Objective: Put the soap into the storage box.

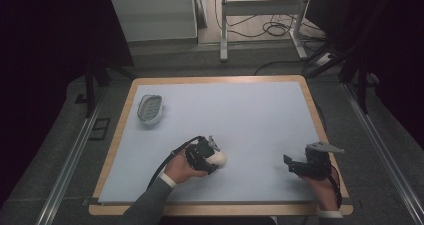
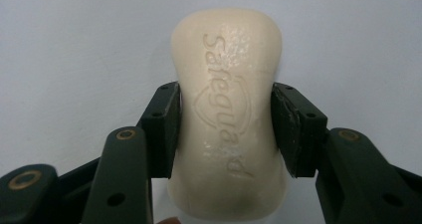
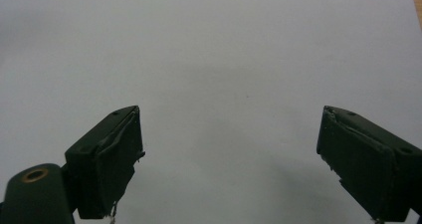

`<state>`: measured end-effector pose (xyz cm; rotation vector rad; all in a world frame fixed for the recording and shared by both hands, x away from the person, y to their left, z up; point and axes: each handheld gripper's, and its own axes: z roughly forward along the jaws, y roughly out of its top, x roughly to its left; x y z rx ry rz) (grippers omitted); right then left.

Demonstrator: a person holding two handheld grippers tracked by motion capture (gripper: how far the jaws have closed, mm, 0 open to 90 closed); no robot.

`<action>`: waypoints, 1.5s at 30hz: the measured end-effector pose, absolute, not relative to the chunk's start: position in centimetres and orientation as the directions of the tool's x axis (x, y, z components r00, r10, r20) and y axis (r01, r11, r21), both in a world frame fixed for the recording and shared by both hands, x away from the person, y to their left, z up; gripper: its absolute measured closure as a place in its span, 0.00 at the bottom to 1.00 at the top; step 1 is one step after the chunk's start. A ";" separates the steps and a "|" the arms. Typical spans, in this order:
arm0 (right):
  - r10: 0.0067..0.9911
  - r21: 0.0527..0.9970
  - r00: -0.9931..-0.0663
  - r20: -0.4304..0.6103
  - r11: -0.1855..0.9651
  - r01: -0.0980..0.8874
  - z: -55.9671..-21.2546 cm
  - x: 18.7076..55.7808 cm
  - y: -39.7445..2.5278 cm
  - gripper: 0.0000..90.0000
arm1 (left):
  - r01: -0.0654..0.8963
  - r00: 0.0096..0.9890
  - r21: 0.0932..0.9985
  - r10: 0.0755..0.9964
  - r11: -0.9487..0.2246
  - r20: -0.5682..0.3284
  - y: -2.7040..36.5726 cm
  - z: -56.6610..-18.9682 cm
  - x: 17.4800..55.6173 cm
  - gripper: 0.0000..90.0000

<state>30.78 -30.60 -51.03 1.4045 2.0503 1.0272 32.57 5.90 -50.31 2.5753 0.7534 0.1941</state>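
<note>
**Soap pinched in the left tongs, dish waiting far off**

The pale blue surface [image 1: 250,120] with its wooden rim sits in a dim room, cables and a metal frame on the floor beyond. From my seat I see the left tongs [image 2: 226,129] pinching a cream bar of soap [image 2: 229,114] across its narrow waist, at about 6 o'clock on the surface, low or touching it; I cannot tell which. The soap dish [image 1: 150,108] lies well apart at 10 o'clock, with nothing in it as far as I can make out.

My worry is the grip. The bar looks slick and rounded, and the pads hold only its middle, so I judge a tilt or a quick swing could let it slide out lengthwise. Squeezing harder might dent it or squirt it forward.

My left hand [image 1: 181,169] comes in from 6 o'clock, wrist angled so the tongs point toward 3 o'clock. The right tongs [image 3: 229,159] rest spread wide at 4 o'clock, pointing toward 9 o'clock, holding nothing.
</note>
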 end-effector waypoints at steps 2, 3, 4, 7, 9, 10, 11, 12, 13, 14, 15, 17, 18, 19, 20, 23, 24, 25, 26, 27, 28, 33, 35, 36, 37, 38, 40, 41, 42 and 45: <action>0.923 0.781 -0.381 0.047 0.204 0.590 -51.0 30.8 -30.6 0.12 | 0.481 0.840 0.458 0.542 -0.748 0.002 6.2 -50.2 32.7 0.54; 0.923 0.781 -0.381 0.047 0.204 0.590 -51.0 30.8 -30.6 0.12 | 0.484 0.838 0.458 0.546 -0.746 0.003 6.3 -50.1 32.8 0.54; 0.923 0.781 -0.381 0.047 0.204 0.590 -51.0 30.8 -30.6 0.12 | 0.484 0.836 0.457 0.548 -0.746 0.008 6.5 -49.9 32.8 0.55; 0.923 0.781 -0.381 0.046 0.205 0.590 -51.1 30.8 -30.6 0.12 | 0.486 0.830 0.466 0.558 -0.740 0.021 7.0 -49.3 32.9 0.55; 0.923 0.781 -0.381 0.046 0.205 0.590 -51.1 30.8 -30.6 0.12 | 0.486 0.827 0.471 0.561 -0.736 0.023 7.2 -49.1 33.0 0.55; 0.923 0.782 -0.382 0.045 0.206 0.589 -51.1 30.8 -30.6 0.12 | 0.487 0.826 0.474 0.564 -0.734 0.025 7.4 -48.8 33.0 0.55; 0.923 0.783 -0.383 0.043 0.207 0.587 -51.1 30.8 -30.6 0.12 | 0.491 0.821 0.483 0.570 -0.725 0.021 7.5 -48.7 33.0 0.54; 0.923 0.783 -0.382 0.044 0.205 0.587 -51.0 30.8 -30.6 0.12 | 0.492 0.819 0.490 0.573 -0.720 0.019 7.8 -48.4 33.1 0.55; 0.923 0.784 -0.383 0.047 0.203 0.587 -51.0 30.8 -30.6 0.12 | 0.494 0.817 0.492 0.576 -0.717 0.018 7.9 -48.3 33.2 0.55; 0.923 0.784 -0.383 0.047 0.203 0.587 -51.0 30.8 -30.6 0.12 | 0.496 0.815 0.492 0.580 -0.716 0.022 8.1 -48.2 33.2 0.55; 0.922 0.784 -0.384 0.053 0.199 0.587 -51.0 30.8 -30.6 0.12 | 0.498 0.811 0.497 0.585 -0.710 0.024 8.2 -48.1 33.3 0.55; 0.922 0.784 -0.383 0.052 0.200 0.587 -51.0 30.8 -30.6 0.12 | 0.503 0.806 0.501 0.592 -0.704 0.023 8.5 -47.9 33.3 0.55; 0.922 0.784 -0.384 0.053 0.199 0.587 -51.0 30.8 -30.6 0.12 | 0.502 0.805 0.502 0.593 -0.704 0.026 8.7 -47.8 33.4 0.55; 0.922 0.784 -0.384 0.053 0.199 0.587 -51.0 30.8 -30.6 0.12 | 0.504 0.803 0.504 0.596 -0.701 0.026 8.9 -47.7 33.4 0.55; 0.922 0.784 -0.384 0.053 0.200 0.587 -51.0 30.8 -30.6 0.12 | 0.506 0.801 0.505 0.598 -0.700 0.027 9.0 -47.6 33.4 0.55; 0.921 0.784 -0.385 0.052 0.201 0.587 -51.0 30.8 -30.6 0.12 | 0.508 0.797 0.507 0.603 -0.697 0.029 9.3 -47.4 33.5 0.55; 0.921 0.784 -0.385 0.052 0.201 0.587 -51.0 30.8 -30.6 0.12 | 0.509 0.796 0.508 0.604 -0.695 0.029 9.4 -47.3 33.5 0.55; 0.921 0.784 -0.386 0.052 0.202 0.587 -51.0 30.8 -30.6 0.12 | 0.511 0.794 0.510 0.607 -0.692 0.027 9.5 -47.2 33.5 0.55; 0.921 0.784 -0.386 0.052 0.202 0.587 -51.0 30.8 -30.6 0.12 | 0.512 0.793 0.511 0.609 -0.690 0.028 9.5 -47.2 33.5 0.55; 0.921 0.784 -0.386 0.052 0.202 0.587 -51.0 30.8 -30.6 0.12 | 0.513 0.791 0.513 0.611 -0.688 0.028 9.6 -47.2 33.6 0.55; 0.921 0.784 -0.386 0.052 0.202 0.587 -51.0 30.8 -30.6 0.12 | 0.517 0.790 0.512 0.613 -0.686 0.024 9.8 -47.1 33.6 0.55; 0.921 0.783 -0.386 0.049 0.204 0.587 -51.1 30.8 -30.5 0.12 | 0.535 0.773 0.523 0.634 -0.663 0.013 10.5 -47.1 34.1 0.55; 0.921 0.783 -0.386 0.050 0.204 0.587 -51.1 30.8 -30.5 0.12 | 0.542 0.766 0.524 0.642 -0.657 0.013 10.8 -47.0 34.3 0.55; 0.921 0.783 -0.386 0.050 0.203 0.588 -51.1 30.8 -30.5 0.12 | 0.543 0.764 0.526 0.645 -0.654 0.013 11.0 -47.0 34.4 0.55; 0.921 0.782 -0.385 0.051 0.203 0.589 -51.1 30.8 -30.5 0.12 | 0.544 0.763 0.523 0.646 -0.656 0.015 11.2 -47.0 34.5 0.55; 0.921 0.782 -0.386 0.052 0.203 0.590 -51.1 30.8 -30.5 0.12 | 0.549 0.759 0.525 0.651 -0.650 0.012 11.2 -46.9 34.5 0.55; 0.921 0.781 -0.387 0.051 0.205 0.590 -51.1 30.8 -30.5 0.12 | 0.548 0.761 0.518 0.649 -0.657 0.018 11.4 -46.8 34.6 0.55; 0.921 0.780 -0.387 0.051 0.205 0.591 -51.1 30.8 -30.5 0.12 | 0.546 0.763 0.515 0.646 -0.661 0.021 11.6 -46.8 34.7 0.55; 0.920 0.781 -0.388 0.051 0.205 0.590 -51.1 30.8 -30.5 0.12 | 0.552 0.756 0.520 0.654 -0.651 0.017 11.7 -46.7 34.7 0.55; 0.920 0.780 -0.388 0.051 0.205 0.591 -51.1 30.8 -30.5 0.12 | 0.559 0.748 0.524 0.663 -0.643 0.016 12.2 -46.5 34.9 0.55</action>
